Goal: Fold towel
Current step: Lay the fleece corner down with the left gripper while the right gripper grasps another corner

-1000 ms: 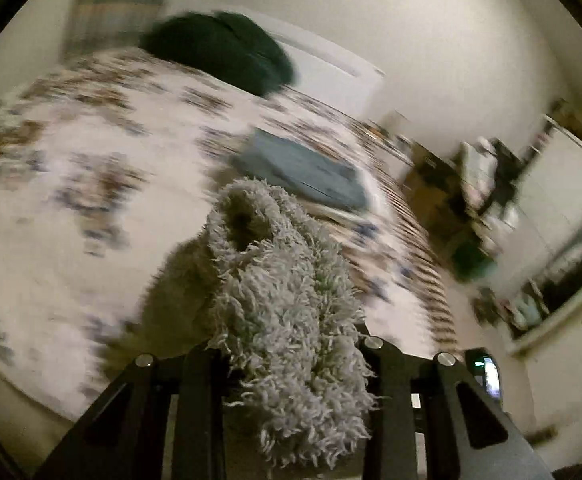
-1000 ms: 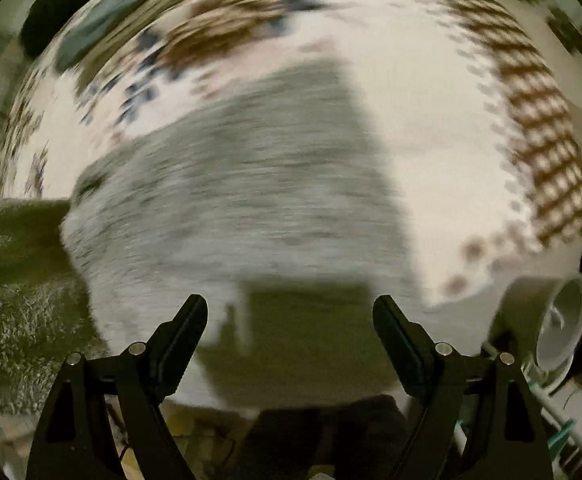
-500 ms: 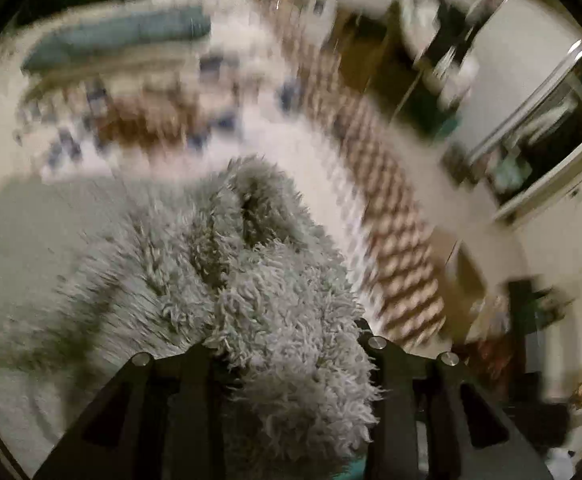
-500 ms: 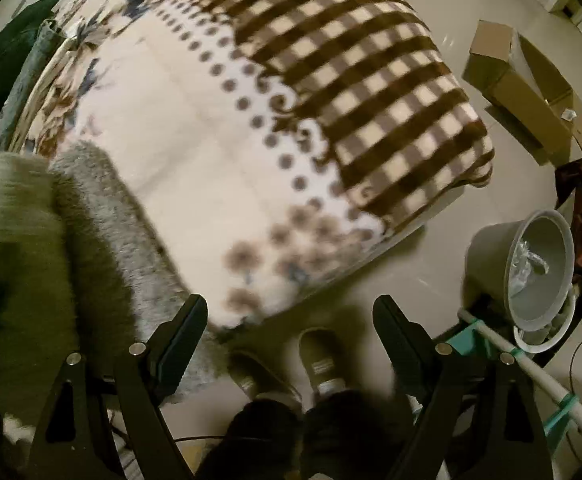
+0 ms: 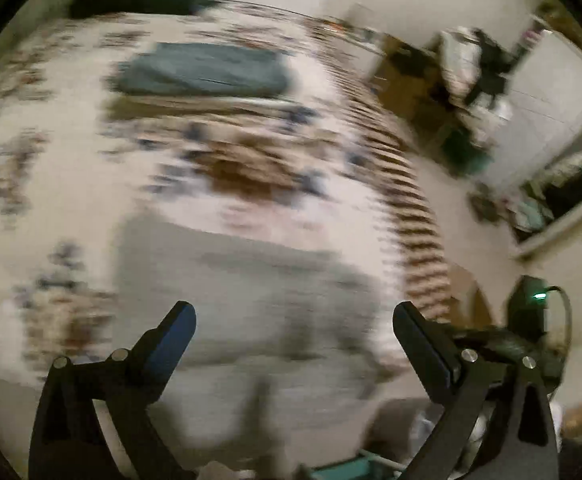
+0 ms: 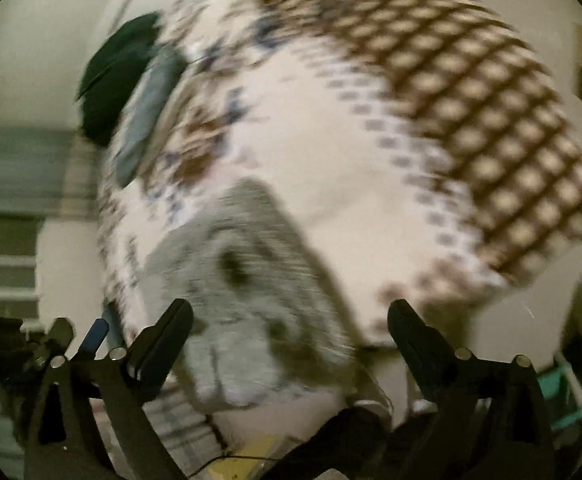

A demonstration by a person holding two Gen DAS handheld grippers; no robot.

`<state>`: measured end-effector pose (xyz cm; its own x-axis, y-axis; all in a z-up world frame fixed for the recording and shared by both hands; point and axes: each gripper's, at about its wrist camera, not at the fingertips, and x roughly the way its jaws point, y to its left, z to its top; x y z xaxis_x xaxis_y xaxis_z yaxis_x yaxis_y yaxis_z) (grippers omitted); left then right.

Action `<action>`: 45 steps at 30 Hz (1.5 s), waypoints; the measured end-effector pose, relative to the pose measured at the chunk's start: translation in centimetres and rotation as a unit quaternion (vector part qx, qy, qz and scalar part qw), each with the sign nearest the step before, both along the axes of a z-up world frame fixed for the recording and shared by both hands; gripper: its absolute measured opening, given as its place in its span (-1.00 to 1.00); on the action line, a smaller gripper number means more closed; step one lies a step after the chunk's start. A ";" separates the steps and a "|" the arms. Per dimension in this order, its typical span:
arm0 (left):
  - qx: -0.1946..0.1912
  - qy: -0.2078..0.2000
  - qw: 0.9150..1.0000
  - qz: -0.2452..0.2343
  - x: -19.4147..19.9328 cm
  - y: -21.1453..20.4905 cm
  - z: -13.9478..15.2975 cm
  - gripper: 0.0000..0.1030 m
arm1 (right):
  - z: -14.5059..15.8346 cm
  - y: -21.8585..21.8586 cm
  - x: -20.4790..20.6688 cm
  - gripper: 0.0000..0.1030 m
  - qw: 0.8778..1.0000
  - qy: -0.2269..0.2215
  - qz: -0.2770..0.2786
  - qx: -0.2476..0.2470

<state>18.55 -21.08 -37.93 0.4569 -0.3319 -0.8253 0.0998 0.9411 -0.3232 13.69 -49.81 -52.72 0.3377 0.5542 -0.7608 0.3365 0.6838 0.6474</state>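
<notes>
Grey and fluffy towel (image 5: 247, 312), lying flat on the bed (image 5: 51, 216), just ahead of the left claw (image 5: 293, 320) and partly under it. Not held by anything. Left claw spread wide, nothing between its two fingers. Right claw (image 6: 289, 320) spread wide too, nothing pinched, hanging just above the near end of the towel (image 6: 247, 292).

Probably let go on purpose: towel looks laid over itself, so likely one fold done and both claws opened to leave it resting. Bed soft and roomy, a good place to lay it flat. Hard to be sure of the layers, since both views are smeared.

From the right claw, long way of the towel running away from the claw, up the bed. Near end wide and rounded, hanging close to the bed edge. Far end narrower, pointing toward the blue pile (image 6: 147, 108) and the dark pillow (image 6: 115, 76) far off. From the left claw, more of a blocky shape, with its far edge straight across.

Maybe one more fold needed, across the long way, to make it short and neat.
</notes>
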 end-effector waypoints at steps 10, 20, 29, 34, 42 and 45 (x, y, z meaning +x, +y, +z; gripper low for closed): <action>0.083 0.065 0.992 0.065 4.7 7.2 -7.2 0.96 | -3.3 5.9 6.5 -0.40 0.997 0.013 0.072 -0.002; 0.078 0.108 0.991 0.011 11.5 2.1 -12.2 0.96 | -3.4 -2.4 3.4 -0.08 0.994 0.087 -0.054 -0.022; 0.071 0.111 0.991 0.011 11.4 1.9 -13.0 0.96 | -8.8 -1.8 -4.4 0.25 0.972 0.150 -0.116 0.141; 0.073 0.108 0.991 0.004 11.6 1.8 -13.1 0.96 | -9.3 -0.4 -7.1 -0.88 0.961 0.140 -0.165 0.171; 0.067 0.113 0.991 -0.013 11.7 1.4 -12.9 0.96 | -10.5 -0.8 -9.3 -0.64 0.963 0.236 -0.084 0.095; 0.060 0.108 0.992 -0.019 11.3 1.8 -11.7 0.96 | -6.8 -0.4 -6.8 -0.25 0.981 0.186 -0.039 0.034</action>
<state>29.90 -19.31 -49.62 0.2534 -0.2386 -0.9375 0.0773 0.9710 -0.2262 6.92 -50.25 -59.56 0.0883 0.5905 -0.8022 0.6078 0.6061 0.5131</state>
